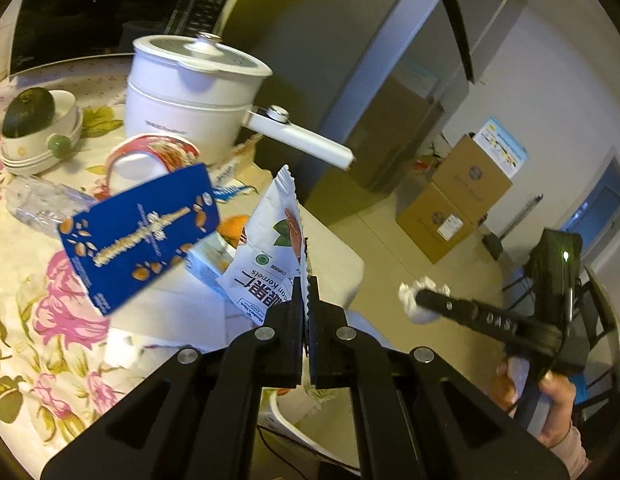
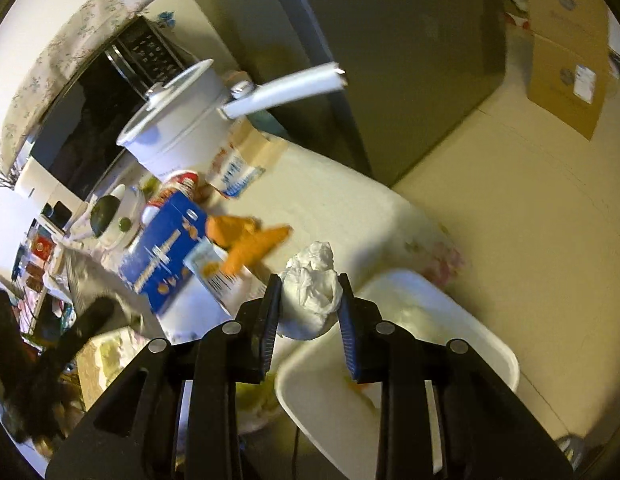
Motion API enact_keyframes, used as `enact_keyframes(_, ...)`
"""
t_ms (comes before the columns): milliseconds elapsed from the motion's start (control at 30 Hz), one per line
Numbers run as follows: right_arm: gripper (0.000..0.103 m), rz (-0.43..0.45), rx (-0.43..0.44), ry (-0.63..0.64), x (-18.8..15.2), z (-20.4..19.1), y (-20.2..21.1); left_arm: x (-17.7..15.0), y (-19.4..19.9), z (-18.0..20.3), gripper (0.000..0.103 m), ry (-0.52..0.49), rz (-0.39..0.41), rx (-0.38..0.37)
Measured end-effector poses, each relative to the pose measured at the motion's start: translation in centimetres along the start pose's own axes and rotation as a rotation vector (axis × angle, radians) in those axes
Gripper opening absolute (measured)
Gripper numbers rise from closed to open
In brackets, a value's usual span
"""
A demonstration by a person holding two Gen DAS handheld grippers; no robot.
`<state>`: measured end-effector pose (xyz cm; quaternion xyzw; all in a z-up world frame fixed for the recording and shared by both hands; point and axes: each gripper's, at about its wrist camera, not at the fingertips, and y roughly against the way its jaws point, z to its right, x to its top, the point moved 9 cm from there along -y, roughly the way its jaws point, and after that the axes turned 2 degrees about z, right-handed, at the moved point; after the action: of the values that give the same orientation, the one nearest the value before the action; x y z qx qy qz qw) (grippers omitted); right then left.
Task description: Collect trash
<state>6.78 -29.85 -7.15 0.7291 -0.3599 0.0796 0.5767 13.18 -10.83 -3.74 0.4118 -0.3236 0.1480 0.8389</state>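
Observation:
My left gripper is shut on the edge of a white snack bag with a serrated seam, held above the table corner. My right gripper is shut on a crumpled white tissue, held over a white bin; the tissue also shows in the left wrist view off the table's right side. A blue snack box stands tilted on the table, also in the right wrist view. A small carton and an orange wrapper lie beside it.
A white lidded pot with a long handle stands at the back of the floral table. An instant noodle cup, a clear plastic bottle and stacked bowls are nearby. A fridge and cardboard boxes stand beyond.

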Motion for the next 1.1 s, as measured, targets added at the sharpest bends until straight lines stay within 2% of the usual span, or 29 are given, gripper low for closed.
enact_keyframes(200, 0.029, -0.038, -0.061, -0.028, -3.1, 3.2, 0.2, -2.2, -1.4, 2.6, 0.001, -0.029, -0.049, -0.033)
enact_keyframes(333, 0.034, -0.07, -0.087, -0.033, -5.1, 4.6, 0.0, -3.9, -2.7, 4.1, 0.001, -0.051, -0.093, -0.046)
enact_keyframes(433, 0.044, -0.077, -0.101, -0.05, -6.0, 5.6, 0.0, -5.2, -3.8, 4.9, 0.001, -0.073, -0.13, -0.049)
enact_keyframes(600, 0.068, -0.055, -0.147, -0.057, -6.6, 7.1, 0.4, -7.0, -5.2, 6.0, 0.001, -0.098, -0.175, -0.055)
enact_keyframes(867, 0.078, 0.002, -0.295, -0.021, -6.3, 9.9, 1.3, -9.2, -7.5, 7.3, 0.003, -0.127, -0.249, -0.066)
enact_keyframes(1067, 0.08, 0.013, -0.342, -0.017, -6.1, 11.2, 1.7, -11.8, -9.9, 7.9, 0.004, -0.15, -0.339, -0.068)
enact_keyframes(1100, 0.08, 0.013, -0.346, -0.016, -6.1, 11.3, 1.7, -12.1, -10.2, 7.9, 0.008, -0.153, -0.353, -0.067)
